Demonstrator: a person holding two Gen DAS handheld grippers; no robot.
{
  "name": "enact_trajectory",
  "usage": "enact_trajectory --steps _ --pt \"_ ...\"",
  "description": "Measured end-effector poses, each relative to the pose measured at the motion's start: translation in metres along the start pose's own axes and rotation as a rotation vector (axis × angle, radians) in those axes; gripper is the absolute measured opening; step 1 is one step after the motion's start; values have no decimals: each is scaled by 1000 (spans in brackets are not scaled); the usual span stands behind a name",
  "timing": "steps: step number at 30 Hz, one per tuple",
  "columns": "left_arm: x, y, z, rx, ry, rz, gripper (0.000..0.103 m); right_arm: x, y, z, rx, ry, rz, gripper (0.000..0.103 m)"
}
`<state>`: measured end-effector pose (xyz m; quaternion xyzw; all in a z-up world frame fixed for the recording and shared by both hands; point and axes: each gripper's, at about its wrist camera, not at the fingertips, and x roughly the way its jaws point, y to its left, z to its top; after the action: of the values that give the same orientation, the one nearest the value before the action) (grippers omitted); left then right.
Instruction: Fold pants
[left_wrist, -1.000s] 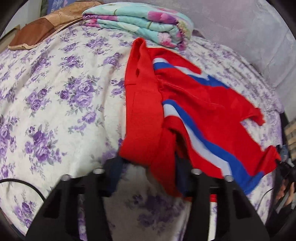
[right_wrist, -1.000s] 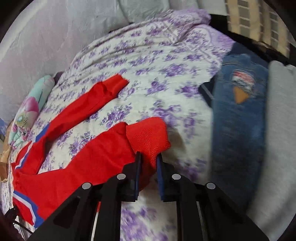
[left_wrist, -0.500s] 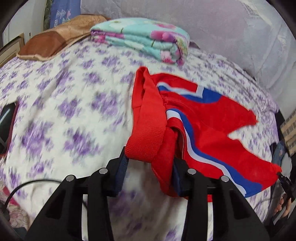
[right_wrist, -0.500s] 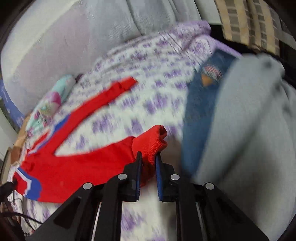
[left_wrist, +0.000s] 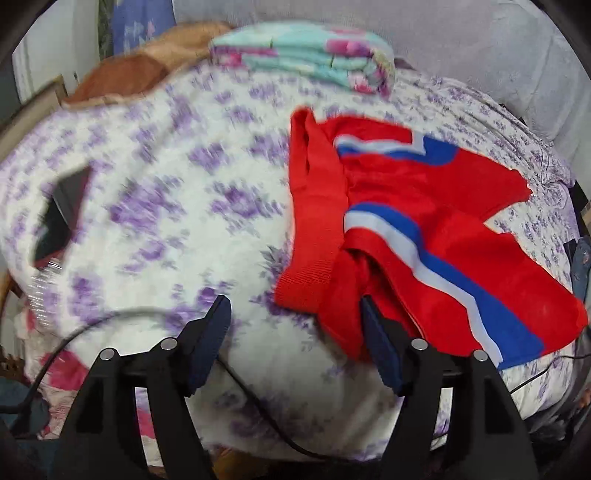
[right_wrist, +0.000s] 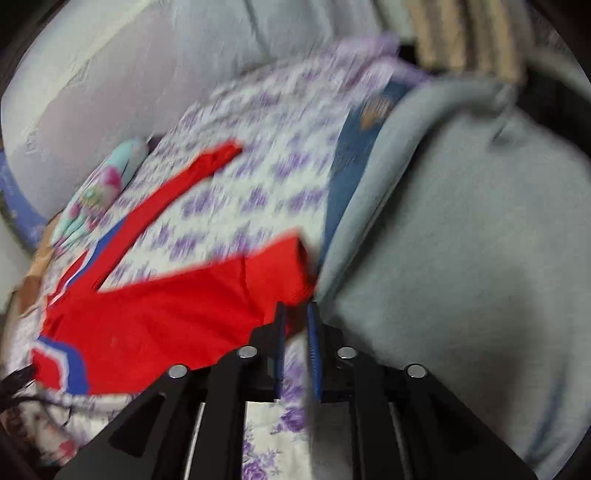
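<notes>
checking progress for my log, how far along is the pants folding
Barely started. The red pants lie spread on the floral bedsheet, legs apart, with no fold visible. In hand: the right tongs are shut on a leg cuff; the left tongs are open at the waistband, one finger touching it. Left: every fold.

L gripper (left_wrist: 293, 314) is seen w/ jaws spread wide; no cloth is pinched between them. Red pants (left_wrist: 424, 229) w/ blue-white stripes are spread ahead and right of the jaws, the waistband corner lying just past the right jaw, partly over it. Floral sheet (left_wrist: 166, 206) is blurred ahead-left. A folded blanket (left_wrist: 306, 55) is seen far ahead.
</notes>
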<state>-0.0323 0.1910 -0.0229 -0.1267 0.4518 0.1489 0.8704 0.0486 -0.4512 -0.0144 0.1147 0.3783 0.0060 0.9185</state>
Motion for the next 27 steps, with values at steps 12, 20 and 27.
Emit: enact_trajectory --steps 12,20,27 --pt "62 -67 3 200 13 70 97 84 65 -17 -186 325 84 59" --pt "5 -54 81 225 -159 32 98 46 189 88 -601 15 258 100" --pt "118 -8 162 62 67 0 98 182 354 150 -908 130 387 99"
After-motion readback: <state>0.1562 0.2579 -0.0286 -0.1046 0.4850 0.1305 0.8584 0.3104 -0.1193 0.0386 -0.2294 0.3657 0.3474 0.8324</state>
